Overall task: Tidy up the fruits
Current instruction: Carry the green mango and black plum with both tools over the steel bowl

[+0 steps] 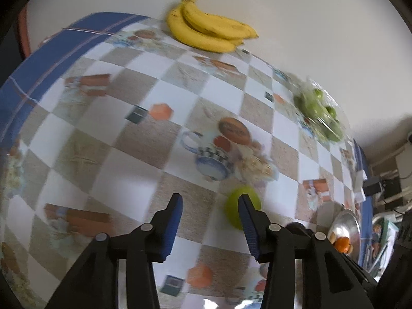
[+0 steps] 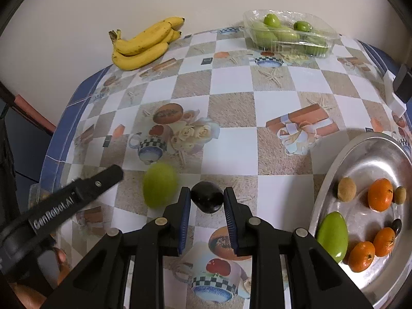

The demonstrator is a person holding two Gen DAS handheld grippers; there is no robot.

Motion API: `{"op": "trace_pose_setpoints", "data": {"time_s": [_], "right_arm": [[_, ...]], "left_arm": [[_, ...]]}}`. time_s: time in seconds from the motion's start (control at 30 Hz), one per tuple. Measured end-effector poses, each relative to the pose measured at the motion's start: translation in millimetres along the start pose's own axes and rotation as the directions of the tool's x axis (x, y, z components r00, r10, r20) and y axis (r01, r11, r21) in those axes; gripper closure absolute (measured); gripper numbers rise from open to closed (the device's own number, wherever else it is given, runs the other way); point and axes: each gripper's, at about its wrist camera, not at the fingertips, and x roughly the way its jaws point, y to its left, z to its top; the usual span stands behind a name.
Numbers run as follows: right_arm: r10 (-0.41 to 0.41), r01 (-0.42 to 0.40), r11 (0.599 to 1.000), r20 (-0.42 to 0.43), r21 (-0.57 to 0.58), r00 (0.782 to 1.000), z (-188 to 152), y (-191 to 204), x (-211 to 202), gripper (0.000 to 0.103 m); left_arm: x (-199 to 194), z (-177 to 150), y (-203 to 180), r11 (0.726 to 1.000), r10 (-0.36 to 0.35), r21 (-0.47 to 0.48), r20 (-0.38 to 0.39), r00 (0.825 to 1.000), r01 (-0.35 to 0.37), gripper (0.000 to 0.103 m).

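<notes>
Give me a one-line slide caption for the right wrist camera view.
Right tongs open around a dark plum, a green mango beside it and a metal tray of fruit nearby.

The setting is a home dining or kitchen area. A table against a plain pale wall (image 2: 77, 13) carries a printed tablecloth (image 2: 231, 108) with checkered squares, teacups, roses and gift boxes, edged in blue. Food items sit directly on it: bananas (image 2: 144, 43), a clear plastic punnet (image 2: 291, 34) of green fruit, and a metal tray (image 2: 365, 154) with oranges (image 2: 380, 194) and other fruit. Household clutter (image 1: 383, 188) with cables shows beyond the table edge in the left wrist view.
</notes>
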Motion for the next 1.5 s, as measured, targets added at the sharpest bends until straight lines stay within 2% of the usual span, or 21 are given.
{"op": "trace_pose_setpoints", "data": {"time_s": [0.13,0.27,0.5,0.7,0.77,0.87,1.13,1.5], "right_arm": [[-0.007,0.007,1.0,-0.002,0.01,1.0,1,-8,2,0.076],[-0.01,0.01,0.999,-0.002,0.03,1.0,3,-19,1,0.076],[-0.021,0.021,0.998,0.001,0.057,1.0,5,-36,0,0.076],[-0.019,0.02,0.998,-0.004,0.061,1.0,5,-42,3,0.076],[-0.016,0.016,0.998,-0.005,0.067,1.0,6,-44,4,0.076],[-0.013,0.013,0.997,-0.003,0.07,1.0,6,-45,4,0.076],[0.0,-0.001,0.997,0.017,0.077,1.0,8,-43,-8,0.076],[-0.006,0.001,0.997,0.059,0.081,0.998,1,-41,-46,0.076]], "left_arm": [[9,-1,-12,1.0,-0.027,0.004,-0.014,1.0,0.027,0.047],[17,-2,-27,0.999,-0.036,0.039,-0.028,0.999,0.037,0.047],[35,-8,-38,0.998,-0.045,0.043,-0.07,0.997,0.048,0.047],[45,-10,-41,0.999,-0.018,0.038,-0.084,0.996,0.021,0.049],[47,-11,-42,0.999,-0.007,0.042,-0.085,0.996,0.011,0.056],[46,-12,-42,0.999,-0.005,0.044,-0.081,0.997,0.008,0.057],[31,-9,-37,1.0,0.01,0.022,-0.058,0.998,-0.008,0.057],[-27,-9,-49,0.999,0.018,0.045,0.059,0.998,-0.021,0.057]]}}
